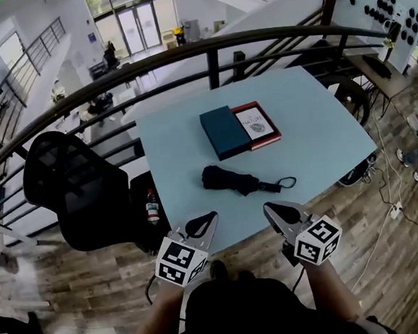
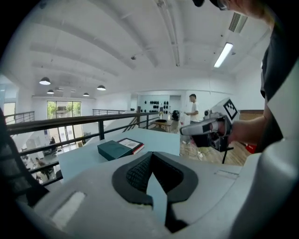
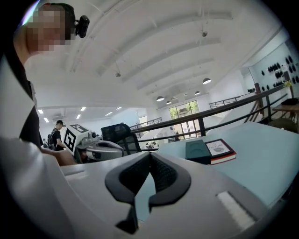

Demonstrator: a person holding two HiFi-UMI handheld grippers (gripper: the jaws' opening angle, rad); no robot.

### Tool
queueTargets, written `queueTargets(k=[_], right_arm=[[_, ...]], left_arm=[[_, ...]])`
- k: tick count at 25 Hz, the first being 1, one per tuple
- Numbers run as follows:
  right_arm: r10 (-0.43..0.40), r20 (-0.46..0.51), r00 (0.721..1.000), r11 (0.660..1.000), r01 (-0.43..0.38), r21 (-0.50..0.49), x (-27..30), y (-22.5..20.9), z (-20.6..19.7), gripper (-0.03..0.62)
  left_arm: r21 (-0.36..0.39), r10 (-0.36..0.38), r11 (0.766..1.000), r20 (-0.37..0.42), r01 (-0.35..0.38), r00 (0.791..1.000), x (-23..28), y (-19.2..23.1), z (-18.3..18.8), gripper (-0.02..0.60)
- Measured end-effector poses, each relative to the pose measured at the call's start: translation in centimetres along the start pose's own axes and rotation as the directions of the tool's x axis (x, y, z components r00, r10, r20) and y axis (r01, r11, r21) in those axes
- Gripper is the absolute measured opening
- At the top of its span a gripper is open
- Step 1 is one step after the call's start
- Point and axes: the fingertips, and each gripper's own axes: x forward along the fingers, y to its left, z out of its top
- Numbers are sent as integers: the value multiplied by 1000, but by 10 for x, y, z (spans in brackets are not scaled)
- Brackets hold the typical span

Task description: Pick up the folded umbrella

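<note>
Well, left tool (image 1: 210, 218) and right tool (image 1: 268, 208) are closed, empty; open one, reach toward twelve o'clock, clamp the folded umbrella (image 1: 230, 179) midway on the bench (image 1: 322, 134).

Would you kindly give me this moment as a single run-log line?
stage: pre-grasp | left gripper: shut, empty | right gripper: shut, empty | folded umbrella: lying on table, untouched, ahead of both grippers

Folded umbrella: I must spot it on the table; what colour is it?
The folded umbrella is black, clearest in the head view.
</note>
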Motion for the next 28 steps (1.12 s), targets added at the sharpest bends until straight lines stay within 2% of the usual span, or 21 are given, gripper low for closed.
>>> queueTargets(k=[2, 3, 7, 12, 20, 24, 26, 28], right_arm=[[-14, -7, 1000, 1000, 14, 13, 17, 2, -4, 0], [-13, -13, 1000, 1000, 13, 15, 26, 4, -7, 0], [-3, -82, 997, 1000, 5, 30, 43, 10, -30, 1], [-66, -110, 992, 995, 75, 73, 43, -19, -44, 1], [-56, -103, 993, 994, 66, 90, 41, -74, -35, 0], [-74, -104, 992, 990, 86, 116, 29, -122, -37, 2], [-82, -104, 991, 985, 97, 143, 26, -145, -40, 0], [-87, -107, 990, 982, 104, 158, 24, -168, -41, 2]], left_arm=[[64, -21, 998, -38, 24, 999, 6, 14, -17, 8], [72, -29, 997, -54, 33, 998, 9, 23, -27, 8], [-13, -90, 996, -99, 90, 991, 24, 35, -54, 8], [19, -96, 995, -110, 99, 989, 46, 48, -58, 8], [119, -112, 983, -194, 137, 975, 119, 54, -48, 9], [119, -138, 976, -295, 180, 945, 164, 50, -59, 80], [127, -141, 972, -347, 195, 927, 180, 51, -69, 83], [150, -136, 966, -403, 212, 905, 195, 52, -79, 112]])
